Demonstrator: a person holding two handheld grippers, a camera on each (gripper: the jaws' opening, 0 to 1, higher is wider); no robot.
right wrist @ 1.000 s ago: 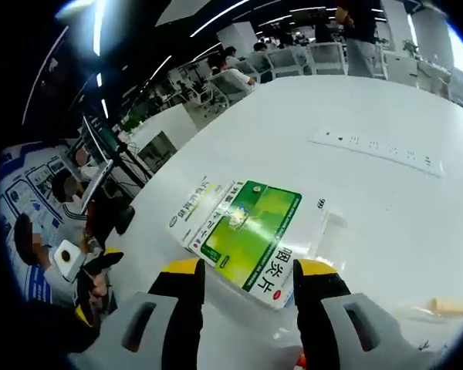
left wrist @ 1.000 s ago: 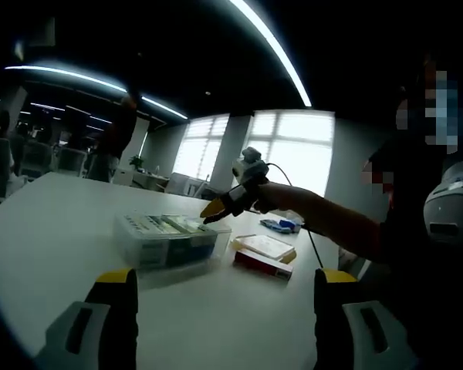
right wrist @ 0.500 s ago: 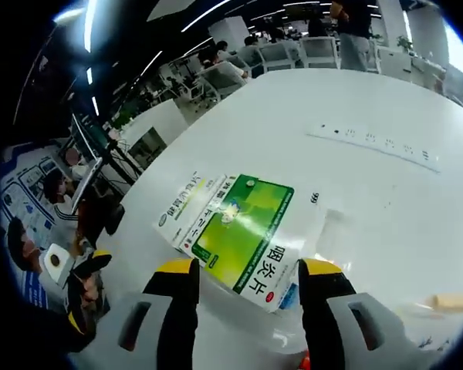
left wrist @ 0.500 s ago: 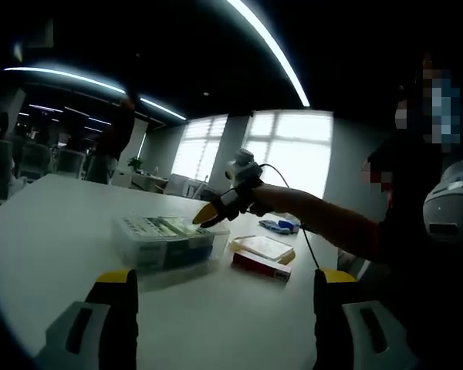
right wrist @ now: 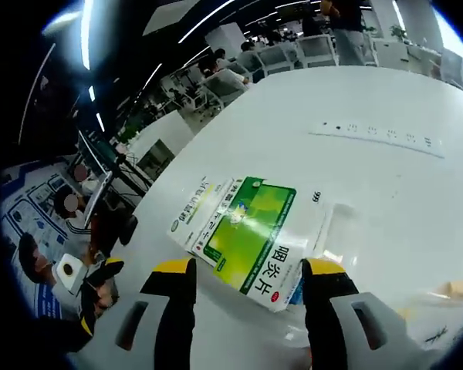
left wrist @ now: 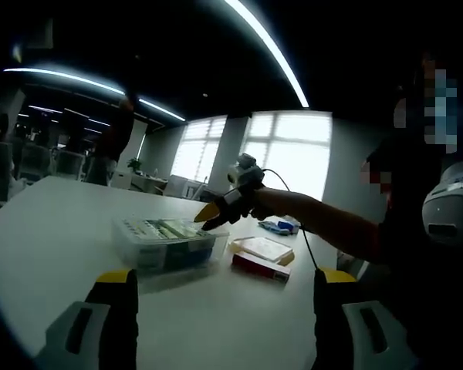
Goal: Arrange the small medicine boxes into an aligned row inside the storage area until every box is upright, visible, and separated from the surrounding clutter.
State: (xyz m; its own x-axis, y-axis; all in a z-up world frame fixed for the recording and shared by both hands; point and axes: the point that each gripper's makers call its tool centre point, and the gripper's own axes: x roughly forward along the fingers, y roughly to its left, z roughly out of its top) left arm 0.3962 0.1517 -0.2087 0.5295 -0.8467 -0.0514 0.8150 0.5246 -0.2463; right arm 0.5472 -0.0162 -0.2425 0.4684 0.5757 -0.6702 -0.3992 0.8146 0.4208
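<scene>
A clear storage box [left wrist: 170, 245] stands on the white table with several medicine boxes lying in it. From above, a green medicine box [right wrist: 251, 235] lies flat on top, with a white one [right wrist: 197, 214] beside it. My right gripper [right wrist: 248, 270] hovers open just above the green box, its jaws wide apart and gripping nothing; it also shows as the right gripper [left wrist: 214, 212] over the box's right end. A red-and-white medicine box [left wrist: 262, 258] lies flat on the table right of the storage box. My left gripper [left wrist: 225, 281] is open, well short of the box.
A white power strip [right wrist: 378, 135] lies farther along the table. A small blue item [left wrist: 280, 226] sits behind the red-and-white box. The person holding the grippers stands at the right, forearm stretched over the table. Office chairs and desks stand beyond.
My right gripper has shifted slightly above the green box, staying open. The left gripper and the boxes have not moved.
</scene>
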